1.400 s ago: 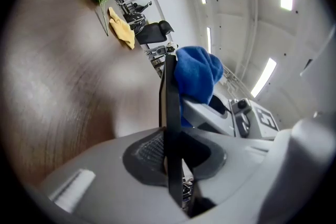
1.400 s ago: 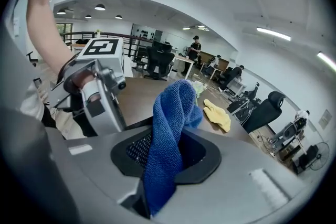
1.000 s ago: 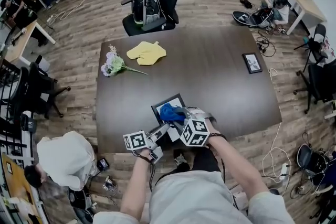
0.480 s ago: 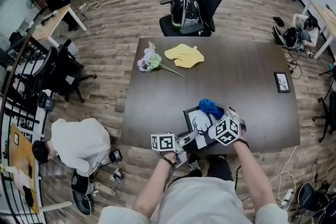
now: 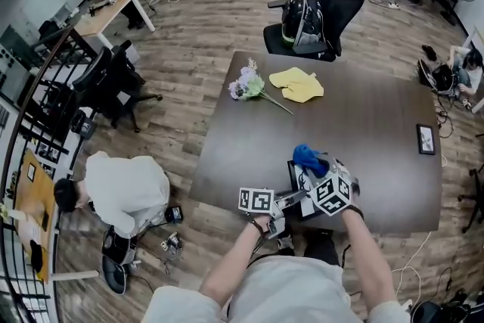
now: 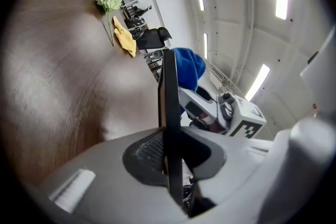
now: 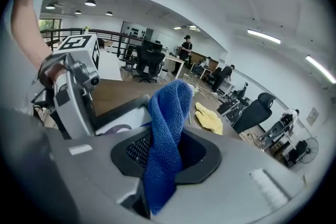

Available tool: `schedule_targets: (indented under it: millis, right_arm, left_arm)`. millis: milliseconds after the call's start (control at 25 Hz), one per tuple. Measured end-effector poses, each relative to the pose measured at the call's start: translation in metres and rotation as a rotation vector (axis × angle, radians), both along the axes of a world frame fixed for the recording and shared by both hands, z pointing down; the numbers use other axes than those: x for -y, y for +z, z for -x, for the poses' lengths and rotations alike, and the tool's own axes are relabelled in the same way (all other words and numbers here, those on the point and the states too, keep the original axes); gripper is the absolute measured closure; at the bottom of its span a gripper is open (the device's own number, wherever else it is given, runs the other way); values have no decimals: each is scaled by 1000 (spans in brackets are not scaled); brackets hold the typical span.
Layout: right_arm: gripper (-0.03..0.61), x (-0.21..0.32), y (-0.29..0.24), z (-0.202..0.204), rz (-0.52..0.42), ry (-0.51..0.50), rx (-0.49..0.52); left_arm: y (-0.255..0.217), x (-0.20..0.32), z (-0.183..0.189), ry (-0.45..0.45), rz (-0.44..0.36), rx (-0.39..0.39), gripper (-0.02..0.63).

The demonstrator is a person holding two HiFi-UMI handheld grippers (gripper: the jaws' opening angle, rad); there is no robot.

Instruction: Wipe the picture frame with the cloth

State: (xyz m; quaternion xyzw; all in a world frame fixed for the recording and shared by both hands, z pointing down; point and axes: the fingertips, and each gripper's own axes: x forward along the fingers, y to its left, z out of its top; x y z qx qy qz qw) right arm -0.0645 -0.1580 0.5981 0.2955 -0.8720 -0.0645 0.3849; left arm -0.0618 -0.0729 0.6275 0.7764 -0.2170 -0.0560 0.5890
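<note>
- Your left tool [image 6: 170, 162] is clamped on the thin edge of the picture frame [image 6: 169, 86]. It holds the frame tilted up at the near edge of the counter [image 5: 363, 132], right in front of you.
- Your right tool [image 7: 163, 162] is pinched shut on the blue cloth [image 7: 169, 107], at the frame's far end.
- The frame looks stiff and light, and it is probably glazed, so treat it as slick and breakable. Grip the rim, never the face.
- The cloth is soft and floppy. Hold a bunched fold, leaving a loose pad to wipe with.

Cloth [image 5: 308, 156] nearer far edge of frame [image 5: 302, 179]
</note>
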Motion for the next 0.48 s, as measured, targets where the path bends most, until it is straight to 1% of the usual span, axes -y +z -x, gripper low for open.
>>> schedule_targets:
  millis: [240,360,400,480]
  right_arm:
    - [488,-30,-7,29,7,-153,29]
    - [488,-48,0,35,22,-231,17]
    - [488,-52,4,33,30,-247,13]
    - [488,-55,13,28,42,-256,-5]
  left_arm:
    - [4,-2,4,19,-12,38,511]
    - [4,1,16,-10,-6,-6,512]
    - [2,3,22,-25,-3,-22,512]
    - [0,5,34,-48,-5,-27,512]
